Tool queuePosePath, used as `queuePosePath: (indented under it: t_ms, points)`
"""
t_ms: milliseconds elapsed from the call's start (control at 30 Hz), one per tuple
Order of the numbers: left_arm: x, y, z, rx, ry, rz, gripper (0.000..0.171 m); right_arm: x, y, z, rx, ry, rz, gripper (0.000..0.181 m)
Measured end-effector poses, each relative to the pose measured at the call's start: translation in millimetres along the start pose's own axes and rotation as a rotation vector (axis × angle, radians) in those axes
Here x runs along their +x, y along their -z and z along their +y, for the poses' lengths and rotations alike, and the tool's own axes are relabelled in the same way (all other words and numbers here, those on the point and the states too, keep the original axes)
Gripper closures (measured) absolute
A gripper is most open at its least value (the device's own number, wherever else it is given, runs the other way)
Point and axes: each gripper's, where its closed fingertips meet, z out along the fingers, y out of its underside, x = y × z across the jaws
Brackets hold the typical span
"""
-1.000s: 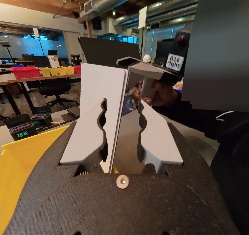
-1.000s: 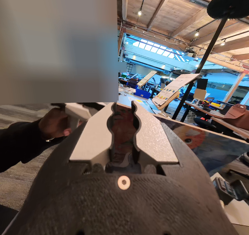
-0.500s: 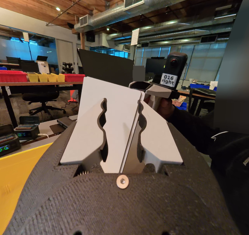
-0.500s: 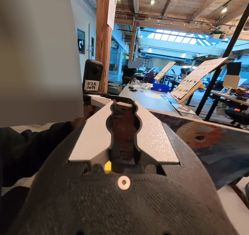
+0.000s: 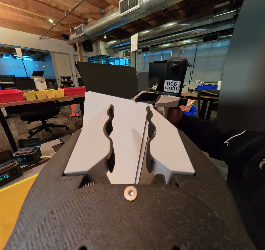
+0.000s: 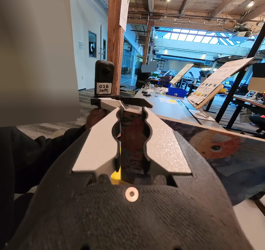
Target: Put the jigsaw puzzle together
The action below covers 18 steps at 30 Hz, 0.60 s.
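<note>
Both grippers, the left gripper (image 5: 129, 137) and the right gripper (image 6: 132, 135), have jaws clamped on the puzzle board (image 6: 223, 154), probably to lift it together.

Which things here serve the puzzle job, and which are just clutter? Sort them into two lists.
For the job:
flat puzzle board, white back, printed fish front, between both grippers' fingers
left gripper
right gripper

Lying about:
large yellow plastic bin
small yellow tubs on a wooden table
black office chair
blue plastic bin
tilted paper chart
</note>
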Motion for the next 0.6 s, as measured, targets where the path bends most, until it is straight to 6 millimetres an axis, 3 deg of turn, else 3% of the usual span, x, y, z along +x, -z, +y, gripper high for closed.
queuePosePath:
  t_ms: [333, 367, 400, 500, 600]
  points:
    - [-12, 6, -1, -0.02, -0.034, -0.111, 0.114, 0, -5, 2, -0.034, 0.091, 0.039, 0.149]
    - [-13, 7, -1, -0.017, -0.035, -0.126, 0.115, 0, -5, 2, -0.037, 0.1, 0.042, 0.149]
    - [-20, 10, -1, -0.016, -0.037, -0.174, 0.133, -1, -5, 3, -0.041, 0.108, 0.044, 0.149]
    - [-36, 20, 2, -0.019, -0.081, -0.279, 0.137, -1, -4, 3, -0.052, 0.134, 0.052, 0.148]
    - [-22, 18, 1, 0.007, -0.018, -0.174, 0.129, -1, -5, 4, -0.053, 0.142, 0.055, 0.148]
